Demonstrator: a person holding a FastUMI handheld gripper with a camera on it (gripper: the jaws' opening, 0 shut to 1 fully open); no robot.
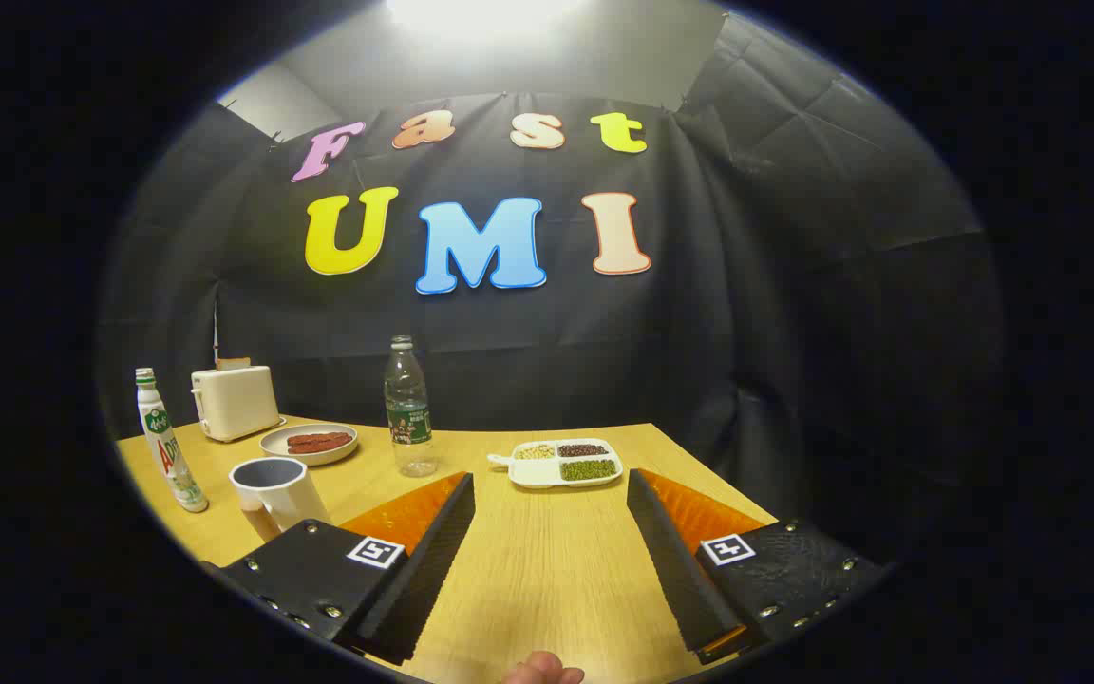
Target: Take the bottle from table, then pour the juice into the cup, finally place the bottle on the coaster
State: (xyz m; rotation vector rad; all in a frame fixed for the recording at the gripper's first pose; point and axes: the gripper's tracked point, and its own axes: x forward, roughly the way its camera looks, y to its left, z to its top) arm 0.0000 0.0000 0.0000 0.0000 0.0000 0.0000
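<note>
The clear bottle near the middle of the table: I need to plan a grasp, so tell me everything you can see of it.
The clear bottle stands upright on the wooden table, beyond the open fingers and a little toward the left one, untouched. It looks like thin transparent plastic, tall and slim with a narrow neck, a small pale cap and a green label band around its middle. Whether it holds liquid cannot be told. The white cup stands nearer on its left, the divided dish on its right; it touches neither.
</note>
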